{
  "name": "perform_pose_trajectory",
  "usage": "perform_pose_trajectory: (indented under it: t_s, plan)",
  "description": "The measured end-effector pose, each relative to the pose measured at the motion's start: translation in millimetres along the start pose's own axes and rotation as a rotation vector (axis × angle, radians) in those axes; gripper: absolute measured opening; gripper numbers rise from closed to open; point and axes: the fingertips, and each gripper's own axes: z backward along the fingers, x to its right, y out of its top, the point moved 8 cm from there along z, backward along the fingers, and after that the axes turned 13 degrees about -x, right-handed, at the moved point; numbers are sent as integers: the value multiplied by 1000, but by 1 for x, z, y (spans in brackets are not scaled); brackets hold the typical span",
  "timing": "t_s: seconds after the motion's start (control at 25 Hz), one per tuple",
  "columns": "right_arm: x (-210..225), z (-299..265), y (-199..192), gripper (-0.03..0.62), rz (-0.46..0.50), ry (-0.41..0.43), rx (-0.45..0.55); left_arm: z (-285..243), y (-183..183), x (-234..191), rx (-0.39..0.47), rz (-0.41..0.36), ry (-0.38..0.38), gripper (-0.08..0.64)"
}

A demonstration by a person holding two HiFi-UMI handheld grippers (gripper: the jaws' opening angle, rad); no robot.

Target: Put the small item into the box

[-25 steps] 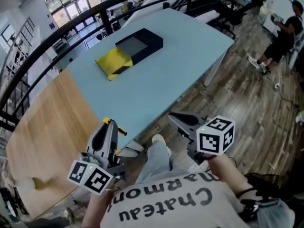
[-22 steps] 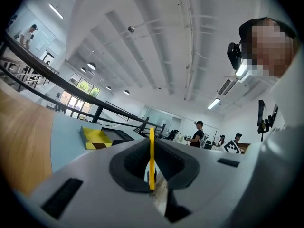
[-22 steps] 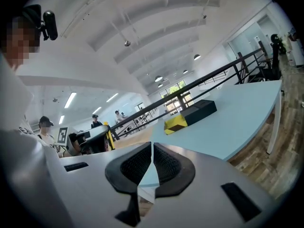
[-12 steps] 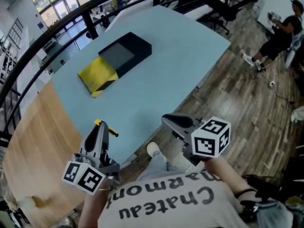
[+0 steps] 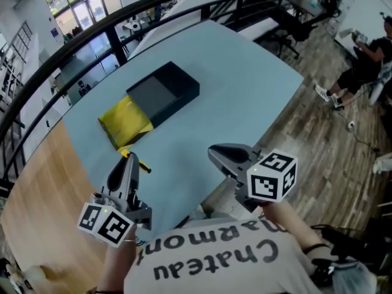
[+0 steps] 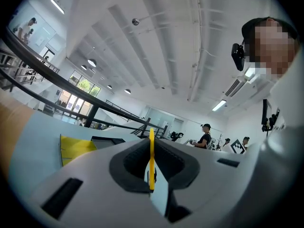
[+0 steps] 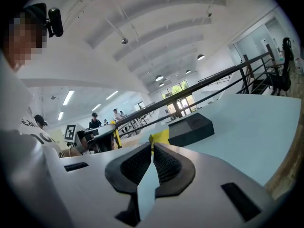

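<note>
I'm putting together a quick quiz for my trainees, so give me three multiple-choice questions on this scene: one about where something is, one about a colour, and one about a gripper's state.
1. Where does the yellow flap lie?
A) on the blue table, against the black box
B) on the wooden floor
C) hanging on the railing

2. What colour is the thin item in the left gripper?
A) red
B) yellow
C) green

3. How do the jaws of the right gripper stand?
A) wide apart
B) shut on a cable
C) shut with nothing between them

Answers:
1 A: the head view shows it on the table, touching one end of the box.
2 B: the left gripper view shows a yellow strip clamped between the jaws.
3 C: the right gripper view shows the jaw tips meeting, empty.
</note>
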Motion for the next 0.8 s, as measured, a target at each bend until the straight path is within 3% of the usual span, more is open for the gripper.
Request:
perform_pose_trajectory:
  t_s: [0.32,0.48,0.8]
  plan:
    - [10,-34,15,41,32,83,-54,-17,-4,-4,37,29,22,26]
    - [22,-63,8,41,44,138,-98,-24,-25,-15,47,73,49,26]
    - [32,-159,21,41,73,292,-255,-26,-35,-72,30,129,213,26]
